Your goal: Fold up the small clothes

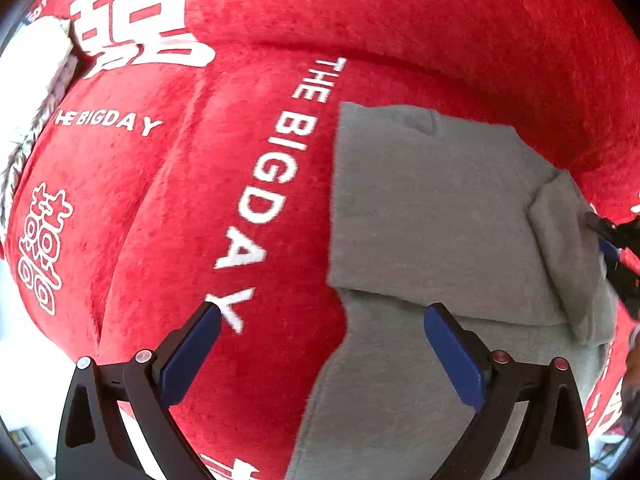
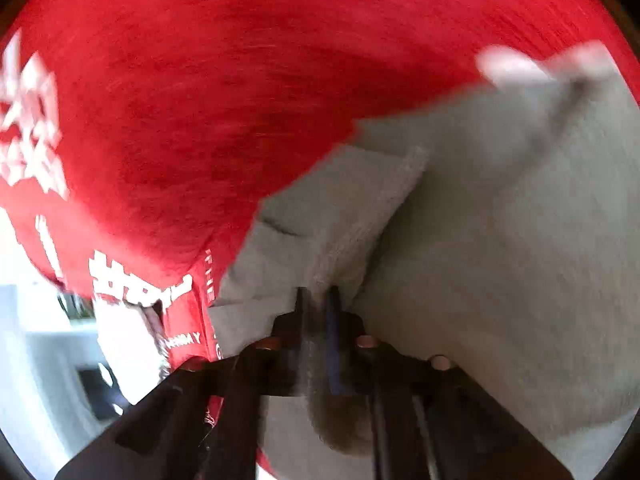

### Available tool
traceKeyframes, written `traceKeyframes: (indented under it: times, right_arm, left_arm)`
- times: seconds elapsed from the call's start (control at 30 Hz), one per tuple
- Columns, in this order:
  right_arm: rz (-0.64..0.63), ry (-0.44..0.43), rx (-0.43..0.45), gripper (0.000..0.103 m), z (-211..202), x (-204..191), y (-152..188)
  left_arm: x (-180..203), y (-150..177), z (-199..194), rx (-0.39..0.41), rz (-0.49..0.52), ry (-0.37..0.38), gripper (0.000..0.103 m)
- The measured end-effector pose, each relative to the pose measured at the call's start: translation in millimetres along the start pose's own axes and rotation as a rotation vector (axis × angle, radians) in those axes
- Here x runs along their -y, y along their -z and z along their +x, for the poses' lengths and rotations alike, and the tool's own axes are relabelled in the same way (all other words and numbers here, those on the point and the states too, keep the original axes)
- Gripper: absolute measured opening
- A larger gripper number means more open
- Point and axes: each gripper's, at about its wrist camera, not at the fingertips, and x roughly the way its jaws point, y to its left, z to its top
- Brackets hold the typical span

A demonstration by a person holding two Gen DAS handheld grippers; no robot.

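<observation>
A small grey garment [image 1: 432,216] lies partly folded on a red plush cover [image 1: 200,200] with white lettering. My left gripper [image 1: 322,320] is open and empty, hovering over the garment's near left edge. The right gripper [image 1: 612,240] shows at the right edge of the left wrist view, at a raised grey fold. In the right wrist view my right gripper [image 2: 318,294] is shut on a bunched fold of the grey garment [image 2: 500,240], with cloth between the jaws. That view is blurred.
The red cover [image 2: 220,100] rises into a cushioned back behind the garment. A white fringed cloth [image 1: 36,80] lies at the far left. Pale floor and furniture [image 2: 48,340] show beyond the cover's edge.
</observation>
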Motion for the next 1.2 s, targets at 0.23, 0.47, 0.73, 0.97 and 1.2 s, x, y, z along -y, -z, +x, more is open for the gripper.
traceKeyframes:
  times: [0.23, 0.47, 0.73, 0.97, 1.2]
  right_arm:
    - [-0.65, 0.19, -0.177, 0.01, 53.9, -118.2, 77.7]
    - [-0.58, 0.21, -0.303, 0.06, 61.1, -93.3, 117.3]
    - [-0.073, 0.171, -0.168, 0.06, -40.0, 33.3, 101.4]
    - [0.302, 0.16, 0.002, 0.058, -94.2, 123.1, 86.7]
    - [0.222, 0.229, 0.045, 0.006, -107.3, 133.6, 74.2]
  left_arm:
    - [-30.1, 6.8, -6.0, 0.002, -0.046, -0.004, 0.101]
    - [-40.6, 8.6, -9.7, -0.012, -0.085, 0.091, 0.101]
    - [26.5, -20.7, 14.2, -0.016, 0.047, 0.276, 0.101]
    - [54.2, -40.9, 46.3, -0.094, 0.096, 0.262, 0.023]
    - [47.5, -31.2, 39.5, -0.061, 0.141, 0.243, 0.015]
